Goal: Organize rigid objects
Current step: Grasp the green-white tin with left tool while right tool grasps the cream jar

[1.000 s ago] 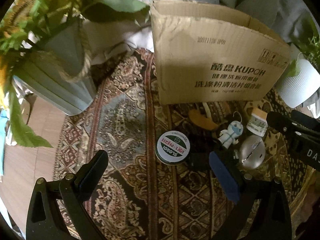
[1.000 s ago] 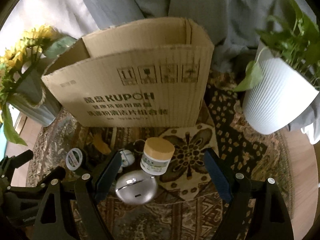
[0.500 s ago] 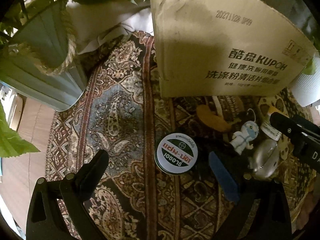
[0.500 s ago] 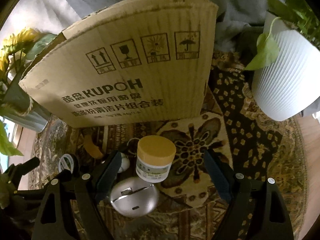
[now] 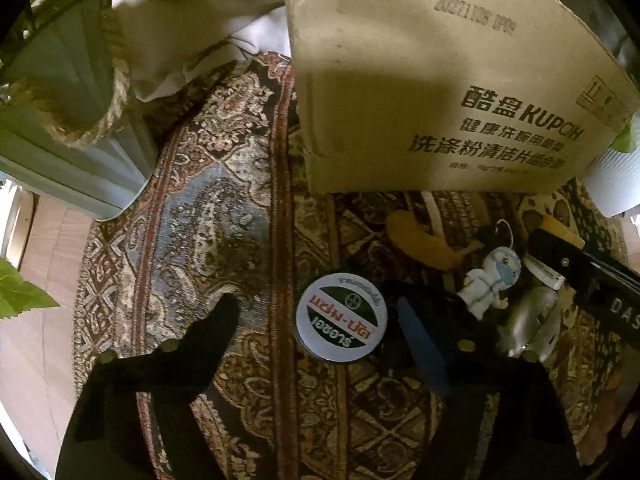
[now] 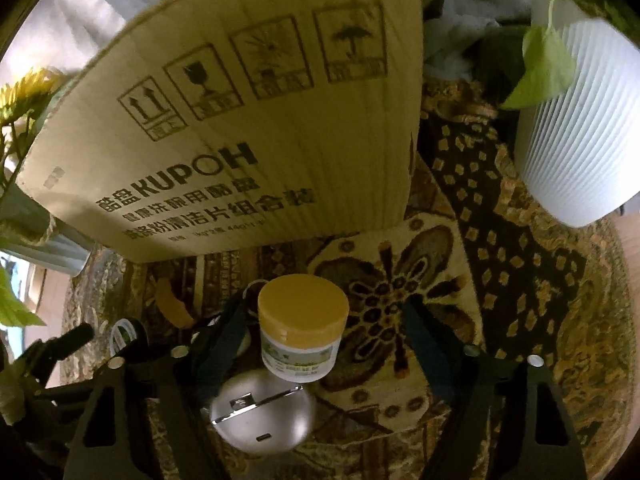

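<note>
A round green-and-white tin lies flat on the patterned rug, between the open fingers of my left gripper, close to the right finger. My right gripper is open around a white jar with a yellow lid, which stands upright. A silver oval case lies just in front of the jar, low in the view. A small white astronaut figure and a yellow curved piece lie between the two grippers. The cardboard box stands behind them all; it also fills the right wrist view.
A grey planter with rope trim stands at the left of the rug. A white ribbed plant pot stands at the right. The rug ends at wooden floor on the left. Grey cloth hangs behind the box.
Both grippers have moved forward and down toward the rug. The tin now sits further between the left fingers, and the jar further between the right fingers. Both stay open.
</note>
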`<control>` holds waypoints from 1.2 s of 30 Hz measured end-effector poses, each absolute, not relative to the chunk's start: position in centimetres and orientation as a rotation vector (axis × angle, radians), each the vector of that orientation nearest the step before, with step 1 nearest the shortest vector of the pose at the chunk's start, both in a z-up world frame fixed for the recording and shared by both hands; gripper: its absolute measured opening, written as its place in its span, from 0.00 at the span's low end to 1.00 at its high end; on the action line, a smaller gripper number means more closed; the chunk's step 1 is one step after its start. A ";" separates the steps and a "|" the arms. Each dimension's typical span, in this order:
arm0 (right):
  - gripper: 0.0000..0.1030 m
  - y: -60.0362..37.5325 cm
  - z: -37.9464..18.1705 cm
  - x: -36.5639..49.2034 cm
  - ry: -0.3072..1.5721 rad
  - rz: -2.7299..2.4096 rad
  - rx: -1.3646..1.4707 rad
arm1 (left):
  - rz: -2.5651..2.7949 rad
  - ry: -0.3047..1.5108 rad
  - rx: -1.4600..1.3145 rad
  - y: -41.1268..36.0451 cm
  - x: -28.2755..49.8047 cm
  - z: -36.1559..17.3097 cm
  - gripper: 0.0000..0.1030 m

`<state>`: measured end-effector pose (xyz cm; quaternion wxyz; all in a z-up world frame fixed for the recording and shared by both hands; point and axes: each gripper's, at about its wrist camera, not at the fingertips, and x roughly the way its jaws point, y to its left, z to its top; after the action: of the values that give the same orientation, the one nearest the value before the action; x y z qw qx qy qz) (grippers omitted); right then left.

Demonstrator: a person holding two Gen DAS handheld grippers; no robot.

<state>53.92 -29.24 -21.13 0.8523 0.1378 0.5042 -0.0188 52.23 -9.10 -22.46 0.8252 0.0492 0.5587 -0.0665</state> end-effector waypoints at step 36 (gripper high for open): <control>0.40 -27.1 -14.3 49.6 0.893 0.089 0.229 | -0.209 0.933 0.042 -9.0 46.8 -15.4 0.48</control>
<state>49.65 -27.10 -14.35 0.8947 0.1104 0.4306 0.0431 46.84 -8.98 -15.42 0.8877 0.0204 0.4488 -0.1007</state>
